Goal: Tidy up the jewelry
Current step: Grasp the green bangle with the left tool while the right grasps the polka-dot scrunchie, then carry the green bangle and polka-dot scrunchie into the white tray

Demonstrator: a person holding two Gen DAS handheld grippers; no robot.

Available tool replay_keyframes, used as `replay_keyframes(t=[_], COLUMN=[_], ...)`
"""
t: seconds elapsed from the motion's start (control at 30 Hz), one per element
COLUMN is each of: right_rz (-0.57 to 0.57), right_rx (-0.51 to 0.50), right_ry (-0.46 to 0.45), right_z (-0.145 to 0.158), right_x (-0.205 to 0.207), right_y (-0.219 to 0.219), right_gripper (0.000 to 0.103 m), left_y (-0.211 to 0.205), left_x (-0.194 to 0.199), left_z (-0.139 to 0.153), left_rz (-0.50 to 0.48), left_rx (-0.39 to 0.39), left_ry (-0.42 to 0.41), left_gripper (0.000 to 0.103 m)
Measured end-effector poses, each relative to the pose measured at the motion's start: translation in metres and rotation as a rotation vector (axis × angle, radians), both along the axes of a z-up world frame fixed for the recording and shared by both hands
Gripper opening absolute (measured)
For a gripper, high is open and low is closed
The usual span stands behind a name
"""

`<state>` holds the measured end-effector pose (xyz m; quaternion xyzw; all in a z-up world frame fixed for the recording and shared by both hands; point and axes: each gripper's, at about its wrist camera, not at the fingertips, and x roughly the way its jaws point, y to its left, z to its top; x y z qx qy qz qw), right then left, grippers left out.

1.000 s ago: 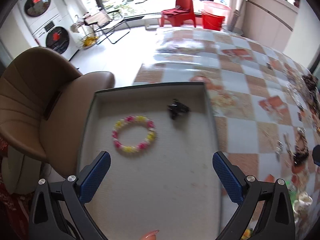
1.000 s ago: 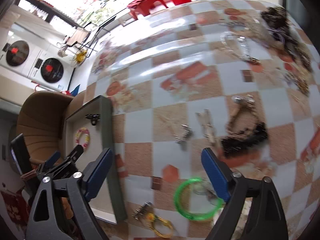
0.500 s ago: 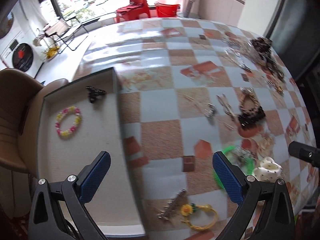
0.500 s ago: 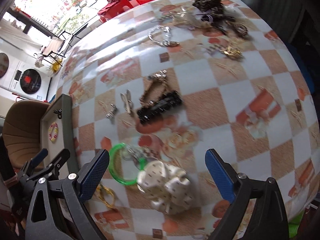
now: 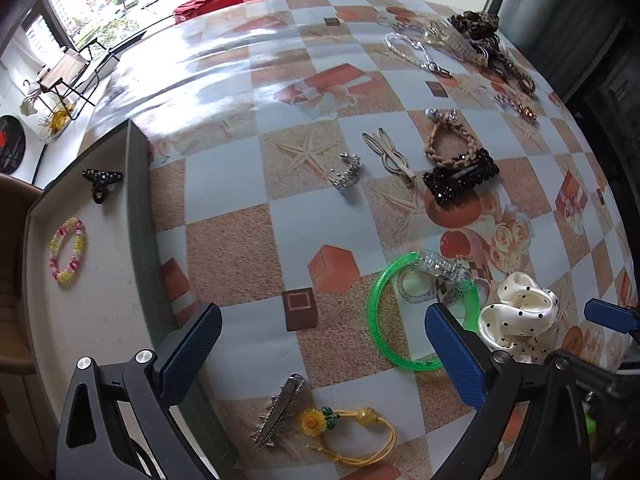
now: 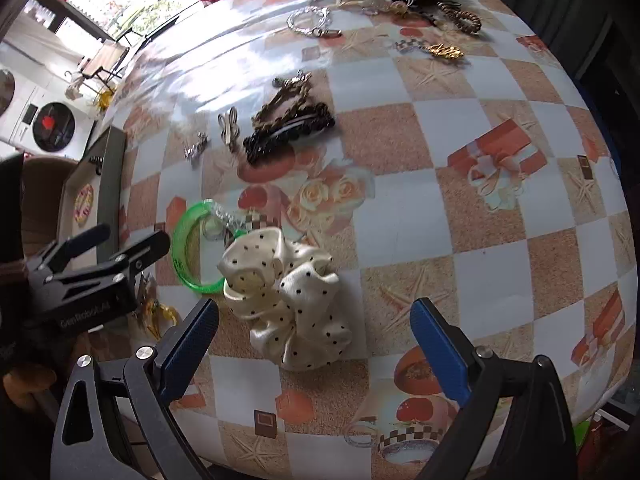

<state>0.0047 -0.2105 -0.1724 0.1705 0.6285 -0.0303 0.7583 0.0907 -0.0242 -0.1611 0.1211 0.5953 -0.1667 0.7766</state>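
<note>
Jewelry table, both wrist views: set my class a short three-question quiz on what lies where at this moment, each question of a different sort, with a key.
1. True or false: the tray already holds the beaded bracelet and a small black clip.
2. Multiple choice: what lies directly ahead between the fingers of the right claw?
A. the green bangle
B. the polka-dot scrunchie
C. the black beaded barrette
3. Fill in: the sunflower hair tie lies on the table beside a silver ____ clip.

Key: 1 true; 2 B; 3 hair. Both the right claw and the left claw are open and empty.
</note>
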Motion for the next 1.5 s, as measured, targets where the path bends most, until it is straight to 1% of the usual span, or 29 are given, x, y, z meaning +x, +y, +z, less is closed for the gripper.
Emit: replay_keyframes(t=[0.23, 0.27, 0.3, 0.47, 0.5, 0.57, 0.7, 0.73, 0.8, 0.83, 0.9, 0.93, 1.0, 1.03, 1.07, 1.1, 1.13, 1.2, 1.23, 1.27, 1.3, 1.37, 1.5], right_rz=[0.035, 0.039, 0.041, 0.060, 0.064, 0.077, 0.098, 0.105, 0.110, 0.109, 0.107, 0.106, 0.103, 0.101, 0.098, 0.095, 0.093, 0.087, 0.085, 0.082, 0.079, 0.074, 0.046], right_rx=[-0.037, -0.044, -0.049, -0.070, -0.075, -0.088, -0.125, -0.136, -0.156, -0.162, -0.168, -0.171, -0.171, -0.171, -0.170, -0.166, -0.163, -0.157, -0.154, -0.151, -0.149, -0.146, -0.126], right_ry=[0.008, 0.008, 0.009, 0.007, 0.006, 0.006, -0.002, -0.006, -0.011, -0.014, -0.022, -0.022, -0.023, -0.024, -0.023, -0.022, -0.022, -0.021, -0.021, -0.022, -0.023, -0.026, -0.029], right_z=[-0.016, -0.018, -0.020, -0.028, -0.029, -0.033, -0.036, -0.036, -0.034, -0.034, -0.033, -0.032, -0.031, -0.031, -0.030, -0.030, -0.029, -0.028, -0.029, -0.029, -0.028, -0.027, -0.020], right_x=[0.001, 0.002, 0.003, 0.005, 0.005, 0.008, 0.012, 0.013, 0.014, 0.016, 0.017, 0.017, 0.019, 0.020, 0.021, 0.022, 0.022, 0.024, 0.024, 0.025, 0.027, 0.026, 0.024], right_y=[0.010, 0.011, 0.012, 0.016, 0.017, 0.022, 0.033, 0.035, 0.039, 0.039, 0.042, 0.043, 0.042, 0.041, 0.041, 0.040, 0.037, 0.034, 0.032, 0.032, 0.031, 0.030, 0.018], right_gripper=[0.097, 0.097, 0.097, 0.097, 0.097, 0.096, 0.087, 0.085, 0.076, 0.074, 0.062, 0.059, 0.052, 0.049, 0.045, 0.042, 0.040, 0.032, 0.031, 0.028, 0.026, 0.023, 0.019], left_y=[-0.011, -0.012, -0.013, -0.017, -0.019, -0.022, -0.025, -0.027, -0.029, -0.034, -0.039, -0.041, -0.045, -0.048, -0.051, -0.052, -0.054, -0.055, -0.055, -0.055, -0.052, -0.047, -0.035], left_x=[0.003, 0.004, 0.004, 0.004, 0.004, 0.004, 0.002, 0.002, 0.001, -0.002, -0.004, -0.004, -0.006, -0.007, -0.012, -0.013, -0.015, -0.015, -0.015, -0.013, -0.010, -0.007, -0.005], left_z=[-0.012, -0.013, -0.015, -0.023, -0.024, -0.026, -0.026, -0.026, -0.025, -0.024, -0.024, -0.023, -0.022, -0.022, -0.021, -0.021, -0.020, -0.019, -0.019, -0.019, -0.020, -0.018, -0.014], left_rz=[-0.035, -0.035, -0.036, -0.040, -0.043, -0.045, -0.052, -0.056, -0.063, -0.066, -0.072, -0.077, -0.088, -0.092, -0.096, -0.099, -0.101, -0.098, -0.096, -0.094, -0.092, -0.081, -0.057], left_rx=[0.018, 0.021, 0.029, 0.044, 0.049, 0.045, 0.045, 0.041, 0.035, 0.033, 0.026, 0.023, 0.019, 0.017, 0.015, 0.014, 0.012, 0.005, 0.002, 0.000, -0.005, -0.026, -0.065], left_ry=[0.013, 0.014, 0.019, 0.029, 0.029, 0.033, 0.034, 0.036, 0.037, 0.036, 0.040, 0.041, 0.043, 0.043, 0.043, 0.042, 0.039, 0.043, 0.042, 0.042, 0.046, 0.058, 0.054], left_gripper=[0.103, 0.094, 0.090, 0.089, 0.082, 0.081, 0.080, 0.078, 0.072, 0.071, 0.065, 0.063, 0.057, 0.055, 0.051, 0.044, 0.040, 0.035, 0.029, 0.019, 0.014, 0.011, 0.011])
